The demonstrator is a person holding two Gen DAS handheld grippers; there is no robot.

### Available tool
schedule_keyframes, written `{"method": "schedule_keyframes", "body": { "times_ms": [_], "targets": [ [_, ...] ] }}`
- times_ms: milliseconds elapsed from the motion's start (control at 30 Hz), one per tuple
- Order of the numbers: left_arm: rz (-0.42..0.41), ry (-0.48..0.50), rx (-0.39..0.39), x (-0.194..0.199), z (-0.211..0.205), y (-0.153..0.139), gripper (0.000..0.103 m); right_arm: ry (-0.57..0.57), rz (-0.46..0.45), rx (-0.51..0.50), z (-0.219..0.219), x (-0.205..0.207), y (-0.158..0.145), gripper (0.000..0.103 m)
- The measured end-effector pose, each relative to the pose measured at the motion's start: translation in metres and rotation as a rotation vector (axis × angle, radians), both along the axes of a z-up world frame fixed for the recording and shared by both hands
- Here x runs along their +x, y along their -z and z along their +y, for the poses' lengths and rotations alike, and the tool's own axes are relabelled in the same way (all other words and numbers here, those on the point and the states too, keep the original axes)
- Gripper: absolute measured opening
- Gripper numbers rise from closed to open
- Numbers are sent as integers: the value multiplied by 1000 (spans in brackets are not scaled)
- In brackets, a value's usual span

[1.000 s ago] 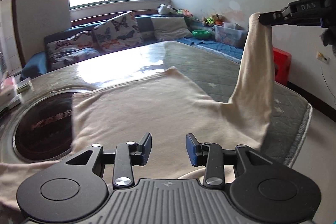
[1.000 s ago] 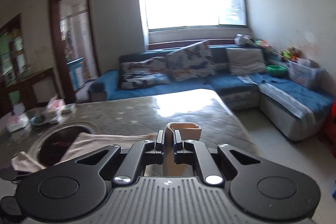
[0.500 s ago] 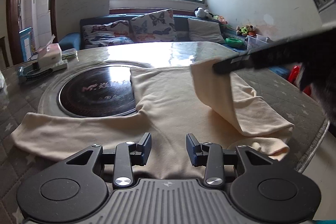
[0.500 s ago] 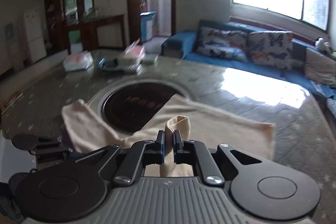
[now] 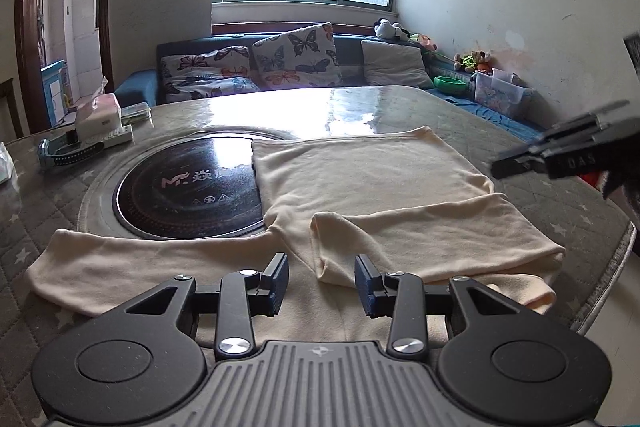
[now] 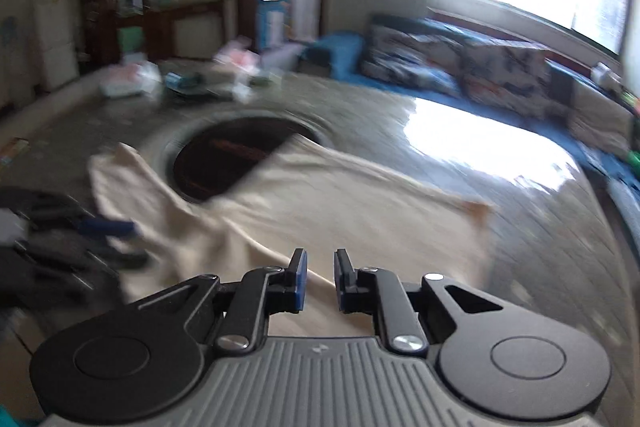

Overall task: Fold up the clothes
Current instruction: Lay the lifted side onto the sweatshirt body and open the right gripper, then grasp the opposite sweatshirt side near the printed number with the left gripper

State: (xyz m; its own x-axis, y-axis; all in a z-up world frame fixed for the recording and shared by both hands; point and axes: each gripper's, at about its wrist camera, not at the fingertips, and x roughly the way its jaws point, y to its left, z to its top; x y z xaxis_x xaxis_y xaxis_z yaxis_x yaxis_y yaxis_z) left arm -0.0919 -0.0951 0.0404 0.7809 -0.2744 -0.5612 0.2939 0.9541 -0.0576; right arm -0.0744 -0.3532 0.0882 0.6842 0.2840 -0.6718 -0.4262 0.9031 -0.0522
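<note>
Left wrist view, left to right. A tissue box (image 5: 98,113) and a blue tray (image 5: 72,153) are seen at the far left of the table (image 5: 24,227). A black round hob (image 5: 188,199) is set into the tabletop. A cream shirt (image 5: 360,183) is spread flat on the table; its left edge overlaps the hob's right rim. One sleeve (image 5: 120,263) is stretched leftward along the near side of the hob. The other sleeve (image 5: 420,239) is folded in across the body, its cuff lying just ahead of the left gripper (image 5: 322,281). The left gripper's jaws are held apart with nothing between them; the shirt lies under and ahead of them, the folded cuff in line with the gap. At the right edge the right gripper (image 5: 498,169) is seen, blurred, above the shirt's right side and clear of the cloth.

Right wrist view, blurred. The left gripper (image 6: 120,227) is glimpsed at the left border, over the shirt (image 6: 320,195). The hob (image 6: 236,155) is partly covered by cloth. The right gripper (image 6: 320,277) is opening; a narrow gap is seen between its pads, no cloth pinched, the shirt lying below and ahead.
</note>
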Motion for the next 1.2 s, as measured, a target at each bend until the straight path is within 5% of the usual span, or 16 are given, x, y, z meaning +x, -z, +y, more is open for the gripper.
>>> {"method": "schedule_keyframes", "body": {
  "times_ms": [167,367,533,967,1067,1200],
  "targets": [
    [16,12,21,11,-11,6,39,117,77,-20,-54,-2,26,13],
    [48,19,58,23,-24,15,36,122,84,49,-74,1,37,15],
    [61,13,76,25,-26,19,27,43,47,48,-60,15,37,15],
    [73,17,85,32,-29,18,21,-228,68,-84,-45,38,51,19],
    [69,8,93,33,-30,17,6,-228,71,-71,-48,38,49,4],
    [60,6,71,30,-28,7,4,-212,54,-50,-59,34,41,3]
  ]
}}
